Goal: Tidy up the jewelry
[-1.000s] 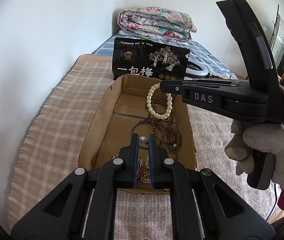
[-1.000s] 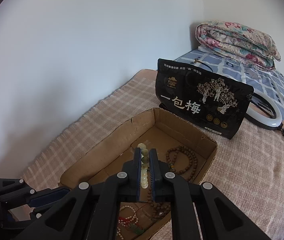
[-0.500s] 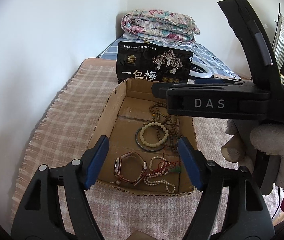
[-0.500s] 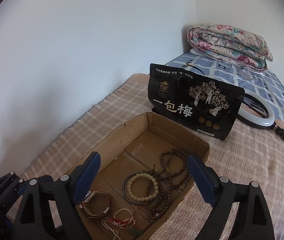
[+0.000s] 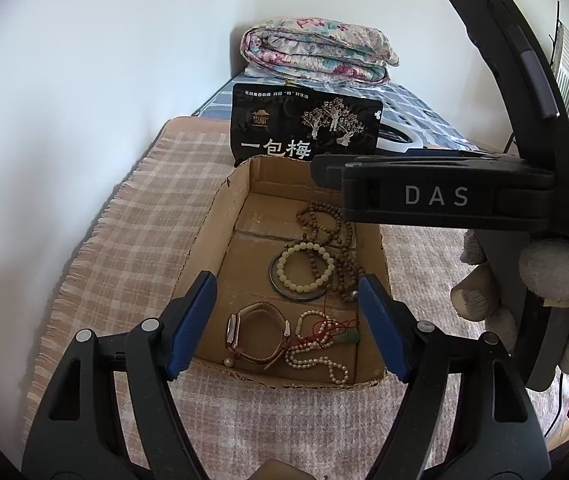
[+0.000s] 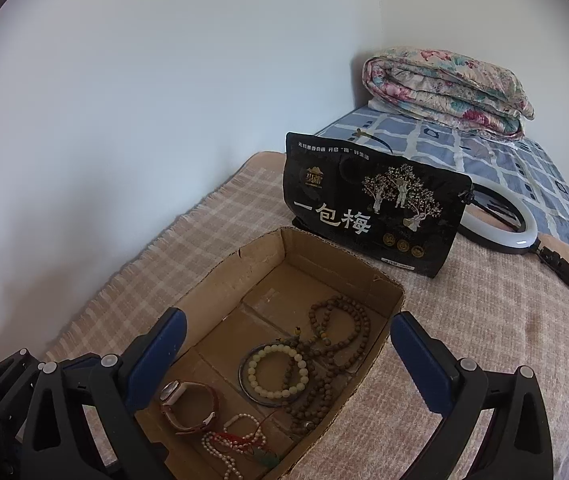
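A shallow cardboard box (image 5: pixel 208 236) (image 6: pixel 240 276) lies on a checked blanket. In it lie a pale bead bracelet (image 5: pixel 304 266) (image 6: pixel 278 374) on a dark bangle (image 5: pixel 280 290), a long brown bead string (image 5: pixel 338 236) (image 6: pixel 342 332), a strap watch (image 5: pixel 254 334) (image 6: pixel 188 404) and a pearl strand with red cord (image 5: pixel 316 346) (image 6: pixel 236 440). My left gripper (image 5: pixel 288 328) is open and empty above the box's near end. My right gripper (image 6: pixel 284 364) is open and empty above the box; its body (image 5: pixel 436 196) crosses the left wrist view.
A black snack bag (image 5: pixel 304 128) (image 6: pixel 372 208) stands behind the box. A ring light (image 6: pixel 500 224) lies to its right with its stand. A folded floral quilt (image 6: pixel 444 88) sits on the blue bed at the back. A white wall runs along the left.
Both grippers went from shut to open. The pale bead bracelet left the right gripper and now lies in the box on the dark bangle. Both grippers drew back slightly.
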Motion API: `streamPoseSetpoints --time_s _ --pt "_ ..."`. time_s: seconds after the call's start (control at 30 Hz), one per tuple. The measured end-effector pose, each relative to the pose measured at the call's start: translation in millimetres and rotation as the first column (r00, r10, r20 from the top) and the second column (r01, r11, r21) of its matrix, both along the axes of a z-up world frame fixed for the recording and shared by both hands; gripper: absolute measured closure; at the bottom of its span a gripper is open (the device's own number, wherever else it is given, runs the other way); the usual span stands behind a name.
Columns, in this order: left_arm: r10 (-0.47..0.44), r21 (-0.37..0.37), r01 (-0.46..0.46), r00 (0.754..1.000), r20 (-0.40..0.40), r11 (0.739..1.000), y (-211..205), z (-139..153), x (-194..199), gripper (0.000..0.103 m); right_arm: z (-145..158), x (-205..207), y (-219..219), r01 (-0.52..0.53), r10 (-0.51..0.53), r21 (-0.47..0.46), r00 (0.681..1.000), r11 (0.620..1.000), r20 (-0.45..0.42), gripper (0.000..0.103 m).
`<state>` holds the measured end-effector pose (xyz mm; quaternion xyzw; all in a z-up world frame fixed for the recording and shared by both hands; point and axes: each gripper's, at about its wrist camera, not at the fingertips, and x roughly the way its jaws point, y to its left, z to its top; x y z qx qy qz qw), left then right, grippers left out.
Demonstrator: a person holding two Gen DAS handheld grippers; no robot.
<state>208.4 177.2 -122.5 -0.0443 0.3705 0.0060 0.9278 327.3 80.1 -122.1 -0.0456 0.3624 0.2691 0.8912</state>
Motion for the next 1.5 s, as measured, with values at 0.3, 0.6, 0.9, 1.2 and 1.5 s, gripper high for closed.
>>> streamPoseSetpoints --time_s 0.3,0.6,0.9,1.2,1.5 --pt "-0.014 0.002 0.014 1.000 0.027 1.000 -6.8 12.0 -9.4 0.027 14.4 -13.4 -11.7 0.017 -0.017 0.006 1.000 1.000 0.025 0.000" --pt "-0.031 0.032 0.029 0.997 0.067 0.999 -17.6 32.9 -31.7 0.027 39.1 -34.8 -33.8 0.054 -0.055 0.018 0.996 0.998 0.069 0.000" --pt "-0.030 0.084 0.020 0.992 0.124 0.996 -29.8 63.2 -63.6 0.019 68.3 -73.2 -67.2 0.095 -0.098 0.026 0.985 0.995 0.144 0.000" --pt "-0.029 0.109 0.010 0.986 0.167 0.994 -33.7 75.7 -93.9 0.011 87.2 -113.9 -107.6 0.136 -0.148 0.073 0.972 0.988 0.183 0.000" --pt "0.006 0.082 -0.022 0.982 0.191 0.996 -29.8 83.7 -109.6 0.004 77.2 -141.3 -136.4 0.150 -0.166 0.102 0.971 0.983 0.171 0.000"
